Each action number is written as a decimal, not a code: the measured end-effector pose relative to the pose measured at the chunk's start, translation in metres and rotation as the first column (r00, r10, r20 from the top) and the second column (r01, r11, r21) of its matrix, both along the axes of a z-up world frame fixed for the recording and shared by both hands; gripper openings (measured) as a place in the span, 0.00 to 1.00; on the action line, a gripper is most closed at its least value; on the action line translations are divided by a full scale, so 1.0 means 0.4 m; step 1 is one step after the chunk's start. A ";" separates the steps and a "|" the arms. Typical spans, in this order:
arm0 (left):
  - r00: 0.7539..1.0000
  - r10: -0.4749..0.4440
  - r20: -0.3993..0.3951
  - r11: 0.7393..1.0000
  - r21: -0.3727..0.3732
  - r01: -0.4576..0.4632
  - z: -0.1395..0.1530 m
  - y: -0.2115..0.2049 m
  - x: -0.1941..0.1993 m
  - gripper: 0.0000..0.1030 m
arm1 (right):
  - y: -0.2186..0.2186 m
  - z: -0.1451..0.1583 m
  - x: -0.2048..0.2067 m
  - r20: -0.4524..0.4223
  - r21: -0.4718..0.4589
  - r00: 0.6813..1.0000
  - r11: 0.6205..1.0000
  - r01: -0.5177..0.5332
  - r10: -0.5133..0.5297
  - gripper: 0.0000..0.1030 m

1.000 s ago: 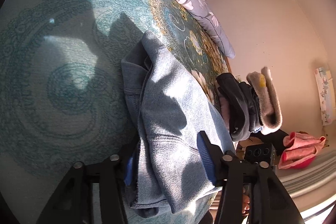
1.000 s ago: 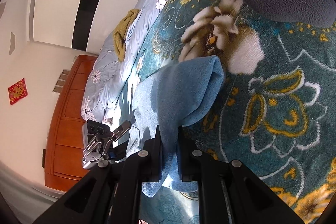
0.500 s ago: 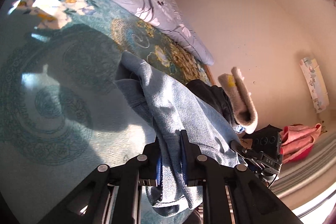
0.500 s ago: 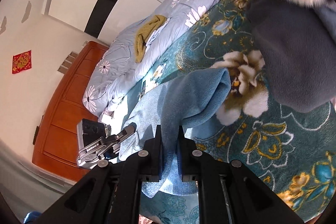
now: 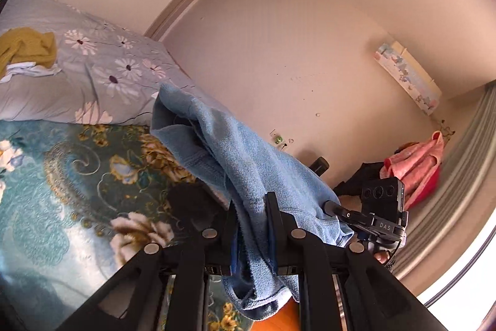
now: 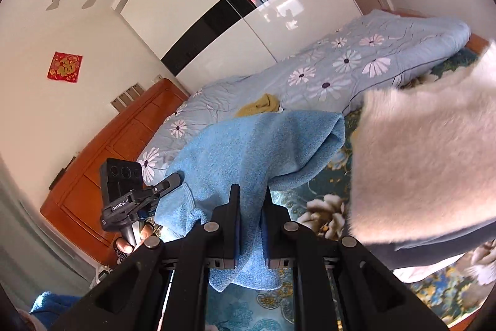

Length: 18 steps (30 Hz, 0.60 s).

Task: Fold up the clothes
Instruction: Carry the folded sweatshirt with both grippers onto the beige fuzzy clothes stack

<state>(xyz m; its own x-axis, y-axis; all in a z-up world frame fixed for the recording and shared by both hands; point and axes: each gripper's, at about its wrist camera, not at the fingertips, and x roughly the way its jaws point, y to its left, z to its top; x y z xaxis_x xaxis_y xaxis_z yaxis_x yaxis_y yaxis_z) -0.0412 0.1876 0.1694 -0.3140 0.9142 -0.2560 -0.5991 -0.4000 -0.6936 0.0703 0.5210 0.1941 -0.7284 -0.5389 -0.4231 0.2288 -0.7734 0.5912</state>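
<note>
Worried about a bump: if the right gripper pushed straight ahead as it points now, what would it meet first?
Beyond the blue garment the right gripper holds, probably the daisy-print quilt on the bed; depth is unclear.

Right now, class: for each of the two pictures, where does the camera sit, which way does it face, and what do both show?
Left wrist: on the left hand-held gripper, facing the pink wall; shows the right hand-held gripper and a fingertip.
Right wrist: on the right hand-held gripper, facing the wardrobe; shows the left hand-held gripper and fingers.
Shared: blue garment clamped in both, floral quilt, teal blanket.
</note>
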 end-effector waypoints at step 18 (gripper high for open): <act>0.985 -0.170 -0.005 0.985 -0.033 0.170 0.000 0.577 -0.106 0.15 | 0.529 0.005 -0.042 0.084 0.082 0.979 0.980 0.181 -0.188 0.11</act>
